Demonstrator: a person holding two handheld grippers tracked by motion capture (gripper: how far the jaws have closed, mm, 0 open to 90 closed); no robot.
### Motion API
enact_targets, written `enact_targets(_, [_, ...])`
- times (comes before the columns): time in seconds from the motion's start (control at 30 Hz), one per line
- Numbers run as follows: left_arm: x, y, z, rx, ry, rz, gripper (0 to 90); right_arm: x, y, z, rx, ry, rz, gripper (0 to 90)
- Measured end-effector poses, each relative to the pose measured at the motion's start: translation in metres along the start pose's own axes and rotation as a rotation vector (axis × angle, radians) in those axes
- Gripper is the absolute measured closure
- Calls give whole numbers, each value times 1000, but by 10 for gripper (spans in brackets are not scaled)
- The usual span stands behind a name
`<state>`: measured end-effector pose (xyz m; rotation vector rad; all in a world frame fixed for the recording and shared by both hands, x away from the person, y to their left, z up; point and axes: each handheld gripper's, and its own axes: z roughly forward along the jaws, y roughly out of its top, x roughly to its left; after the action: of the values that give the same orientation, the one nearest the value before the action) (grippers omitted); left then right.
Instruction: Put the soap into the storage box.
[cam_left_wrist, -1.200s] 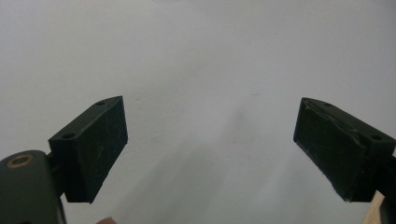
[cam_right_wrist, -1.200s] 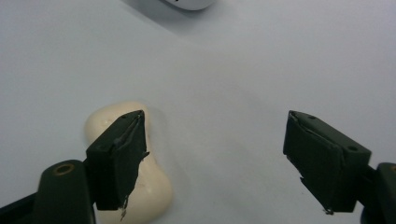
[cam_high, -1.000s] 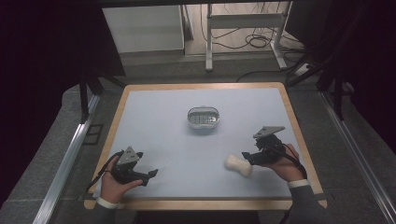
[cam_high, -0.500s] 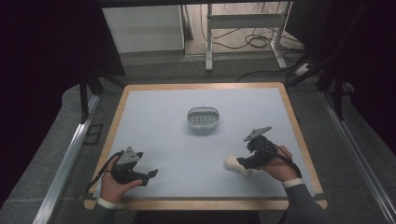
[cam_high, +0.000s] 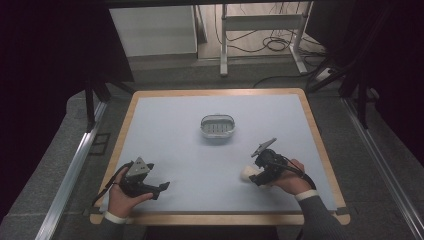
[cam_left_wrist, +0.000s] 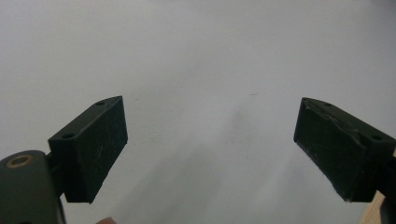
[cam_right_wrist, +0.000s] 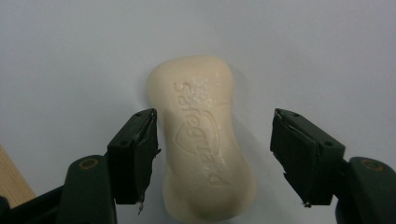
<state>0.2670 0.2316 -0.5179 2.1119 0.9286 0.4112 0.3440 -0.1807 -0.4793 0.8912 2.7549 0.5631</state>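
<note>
Right gripper view shows lettered soap (cam_right_wrist: 205, 140) between closing, not-yet-touching fingers (cam_right_wrist: 135, 158).

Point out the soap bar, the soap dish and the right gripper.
soap bar (cam_right_wrist: 205, 140), right gripper view, embossed top face.
soap dish (cam_high: 218, 126), high view, slotted floor.
right gripper (cam_right_wrist: 212, 156), right gripper view, midway between its fingertips.

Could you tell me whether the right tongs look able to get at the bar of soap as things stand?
Probably yes: the right tongs already straddle the bar of soap, jaws just closing, one pad near its side, the other apart, nothing between.
</note>
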Motion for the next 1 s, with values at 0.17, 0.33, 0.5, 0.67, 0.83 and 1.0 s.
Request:
enact_targets(0.17, [0, 0, 0, 0, 0, 0, 102, 2, 2, 6, 45, 10, -14, 337])
enact_targets(0.33, [0, 0, 0, 3, 1, 3, 103, 6, 5, 12, 99, 25, -32, 373])
enact_targets(0.5, [0, 0, 0, 2, 1, 2, 102, 7, 9, 18, 145, 15, -41, 399])
enact_targets(0.67, [0, 0, 0, 7, 2, 7, 103, 8, 13, 21, 170, -1, -63, 491])
enact_targets(0.83, [0, 0, 1, 5, 4, 4, 103, 9, 16, 20, 195, -4, -74, 497])
enact_targets(1.0, [0, 0, 0, 4, 4, 4, 103, 7, 19, 14, 182, -11, -80, 497])
